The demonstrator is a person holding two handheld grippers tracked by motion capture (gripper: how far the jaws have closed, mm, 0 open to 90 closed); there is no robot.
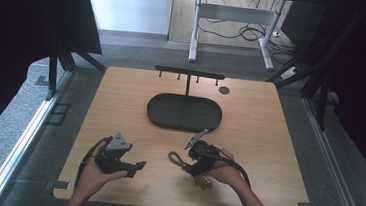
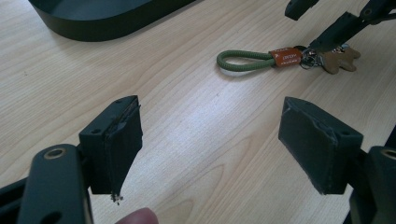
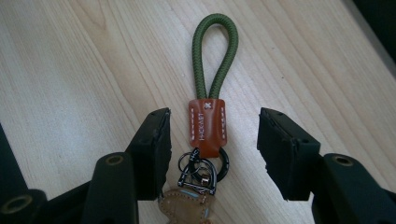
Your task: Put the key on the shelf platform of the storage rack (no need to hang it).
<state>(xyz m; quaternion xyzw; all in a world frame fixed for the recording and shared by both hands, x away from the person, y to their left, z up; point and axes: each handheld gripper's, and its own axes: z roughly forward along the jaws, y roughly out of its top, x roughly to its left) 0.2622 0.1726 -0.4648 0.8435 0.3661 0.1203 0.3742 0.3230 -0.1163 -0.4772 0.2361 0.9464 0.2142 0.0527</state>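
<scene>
Right gripper is held spread, jaws either side of the keychain, not touching. Left gripper is held spread, nothing between.

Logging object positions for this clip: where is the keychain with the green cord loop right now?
The keychain lies flat on the wooden table, between the open jaws of the right gripper. In the high view it sits near the front edge, right of centre, in front of the black oval tray.
</scene>
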